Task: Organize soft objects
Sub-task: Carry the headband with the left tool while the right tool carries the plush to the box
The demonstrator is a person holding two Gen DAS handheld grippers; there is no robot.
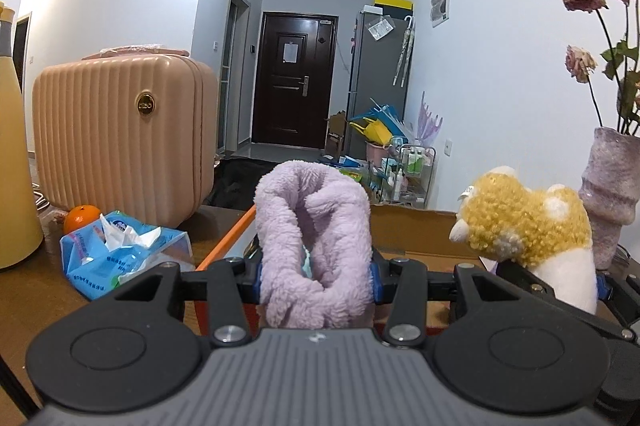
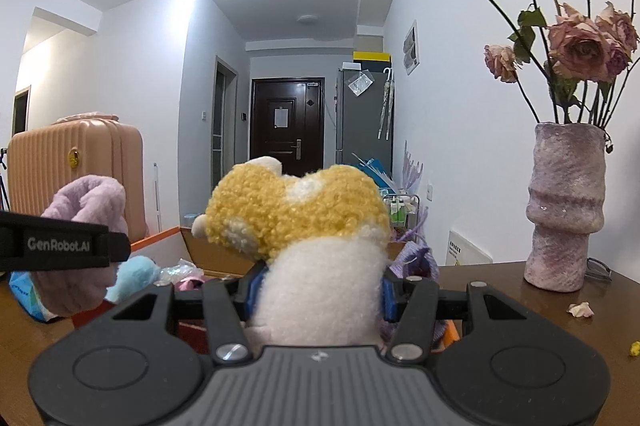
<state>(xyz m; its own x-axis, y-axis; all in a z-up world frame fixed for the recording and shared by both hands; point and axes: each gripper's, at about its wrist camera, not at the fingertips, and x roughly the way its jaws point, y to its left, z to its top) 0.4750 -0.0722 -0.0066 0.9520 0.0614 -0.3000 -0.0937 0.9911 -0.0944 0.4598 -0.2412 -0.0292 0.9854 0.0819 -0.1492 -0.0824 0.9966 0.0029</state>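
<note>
We read "GenRobot.AI" in grey letters on the black side of the left gripper (image 2: 64, 246). The round gold badge on the ribbed pink hard-shell suitcase (image 1: 145, 105) and the printing on the blue plastic tissue pack (image 1: 120, 258) are too small to read.

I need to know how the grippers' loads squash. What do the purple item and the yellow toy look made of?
Purple item: fluffy fleece or plush, matte, folded and bulging between the pads. Yellow toy: curly yellow pile above smooth white plush, probably stuffed.
</note>
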